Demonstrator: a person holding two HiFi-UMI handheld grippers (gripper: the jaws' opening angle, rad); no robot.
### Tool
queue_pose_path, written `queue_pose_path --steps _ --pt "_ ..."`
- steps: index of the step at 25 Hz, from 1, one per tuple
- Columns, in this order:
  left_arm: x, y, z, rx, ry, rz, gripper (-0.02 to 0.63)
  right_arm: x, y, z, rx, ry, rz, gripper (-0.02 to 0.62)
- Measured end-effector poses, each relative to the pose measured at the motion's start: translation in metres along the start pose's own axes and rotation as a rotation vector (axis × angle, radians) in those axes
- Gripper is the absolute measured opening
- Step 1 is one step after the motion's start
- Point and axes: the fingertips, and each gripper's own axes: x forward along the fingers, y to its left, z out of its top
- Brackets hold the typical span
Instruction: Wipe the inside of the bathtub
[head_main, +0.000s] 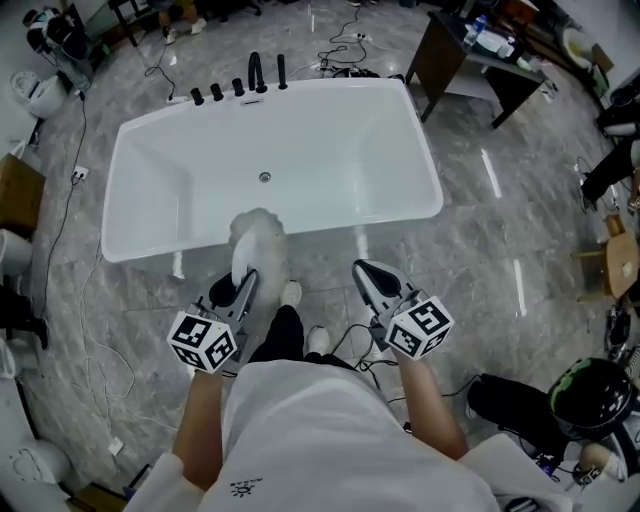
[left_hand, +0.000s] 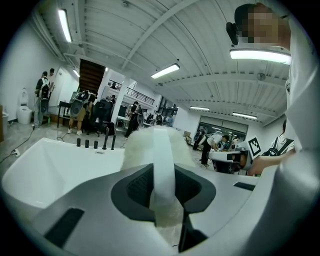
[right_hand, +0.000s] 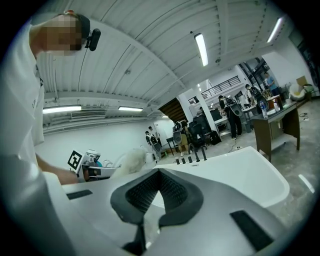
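A white bathtub (head_main: 150, 190) stands on the grey marble floor ahead of me, with a drain (head_main: 265, 177) in its bottom and black tap fittings (head_main: 255, 75) on the far rim. My left gripper (head_main: 245, 277) is shut on the white strap of a fluffy white wiping pad (head_main: 258, 233), which is over the tub's near rim. In the left gripper view the pad (left_hand: 150, 145) rises between the jaws (left_hand: 164, 187), with the tub (left_hand: 45, 165) behind. My right gripper (head_main: 362, 268) is shut and empty, just short of the near rim. From the right gripper (right_hand: 157, 172) I see the tub (right_hand: 250, 175) and the pad (right_hand: 131, 159).
A dark table (head_main: 480, 60) with clutter stands at the far right. Cables (head_main: 75, 150) trail over the floor to the tub's left. A cardboard box (head_main: 20, 195) sits at the left, a black helmet (head_main: 592, 392) at the lower right. People stand far behind the tub.
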Motion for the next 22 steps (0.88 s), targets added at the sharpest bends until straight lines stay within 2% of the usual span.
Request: queue_pose_path --steps 5,8,16,22 --pt "0.045 0.014 -0.002 0.007 0.055 -0.074 0.097 0.012 -0.025 0.002 0.015 0.003 -0.065 0.003" --pt "0.083 0.017 0.012 0.018 0.077 -0.133 0.097 0.014 -0.046 0.013 0.025 -0.008 -0.117 0.003" --pt "0.168 0.018 0.049 0.067 0.104 -0.331 0.097 0.03 -0.091 0.046 0.036 -0.05 -0.246 0.003" --pt "0.217 0.026 0.054 0.08 0.15 -0.464 0.097 0.043 -0.116 0.047 0.054 -0.06 -0.339 0.003"
